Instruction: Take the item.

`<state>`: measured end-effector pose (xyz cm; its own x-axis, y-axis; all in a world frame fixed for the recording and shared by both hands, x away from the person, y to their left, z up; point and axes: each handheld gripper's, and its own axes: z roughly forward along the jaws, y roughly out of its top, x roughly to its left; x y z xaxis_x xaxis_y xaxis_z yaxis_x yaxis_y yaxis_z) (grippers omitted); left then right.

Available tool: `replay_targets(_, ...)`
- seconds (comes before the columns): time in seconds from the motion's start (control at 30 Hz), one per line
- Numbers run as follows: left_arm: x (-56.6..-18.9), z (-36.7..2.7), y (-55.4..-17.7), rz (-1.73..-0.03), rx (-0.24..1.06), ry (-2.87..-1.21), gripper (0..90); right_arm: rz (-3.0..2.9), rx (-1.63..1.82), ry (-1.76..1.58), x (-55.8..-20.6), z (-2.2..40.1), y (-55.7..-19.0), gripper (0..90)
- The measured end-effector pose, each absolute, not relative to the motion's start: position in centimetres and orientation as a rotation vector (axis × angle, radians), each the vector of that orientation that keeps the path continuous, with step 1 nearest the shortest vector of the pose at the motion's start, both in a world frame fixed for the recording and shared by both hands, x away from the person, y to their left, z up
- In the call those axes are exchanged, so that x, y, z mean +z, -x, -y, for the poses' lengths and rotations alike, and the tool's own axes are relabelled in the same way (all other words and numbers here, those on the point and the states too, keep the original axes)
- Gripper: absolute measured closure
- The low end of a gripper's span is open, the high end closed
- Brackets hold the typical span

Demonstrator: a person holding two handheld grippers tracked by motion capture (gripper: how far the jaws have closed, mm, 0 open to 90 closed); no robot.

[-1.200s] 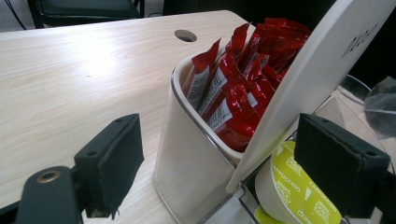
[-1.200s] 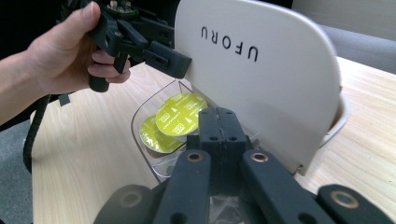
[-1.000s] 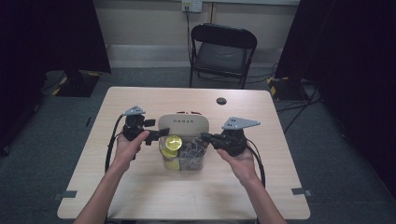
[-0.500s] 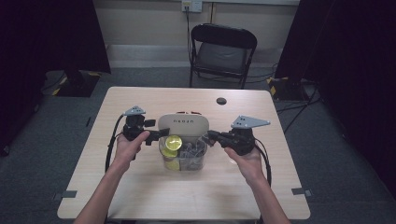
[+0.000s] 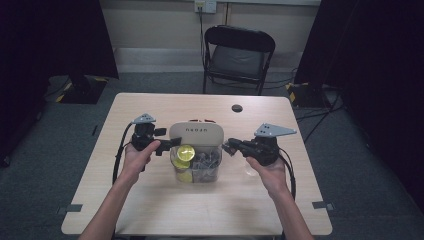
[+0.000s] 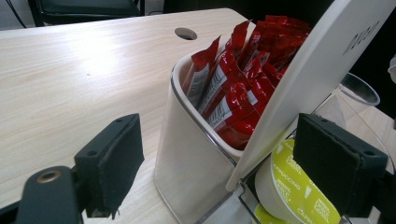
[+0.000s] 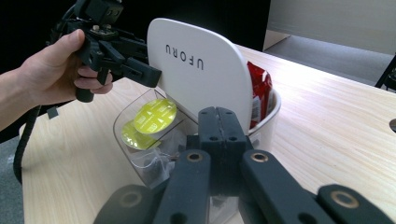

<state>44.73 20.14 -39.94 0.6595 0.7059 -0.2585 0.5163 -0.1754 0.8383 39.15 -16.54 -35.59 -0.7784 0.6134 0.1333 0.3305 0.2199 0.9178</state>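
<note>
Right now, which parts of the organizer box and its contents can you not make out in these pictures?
- Red sachets: print too small and blurred to read, left gripper view; the white lid covers most of them in the right gripper view.
- Clear compartment: its lower contents sit behind the right gripper, right gripper view.
- Yellow capsule: cut by the bottom edge, partly behind a pad, left gripper view.
- Left gripper: whether it touches the box, high view, too small.

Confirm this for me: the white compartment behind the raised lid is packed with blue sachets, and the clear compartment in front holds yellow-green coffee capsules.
Not quite. The sachets are red, not blue, as the left gripper view shows. The rest stands: they fill the white compartment behind the raised lid, and the clear compartment in front holds yellow-green coffee capsules.
</note>
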Motion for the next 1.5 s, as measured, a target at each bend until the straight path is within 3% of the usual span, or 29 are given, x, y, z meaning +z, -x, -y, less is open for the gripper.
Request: replay_targets(1.5,-39.9,-20.3,-44.6,-0.973,0.234,-1.843,16.0,-2.136,1.479,-1.068,-37.2,22.1,-39.9,90.0)
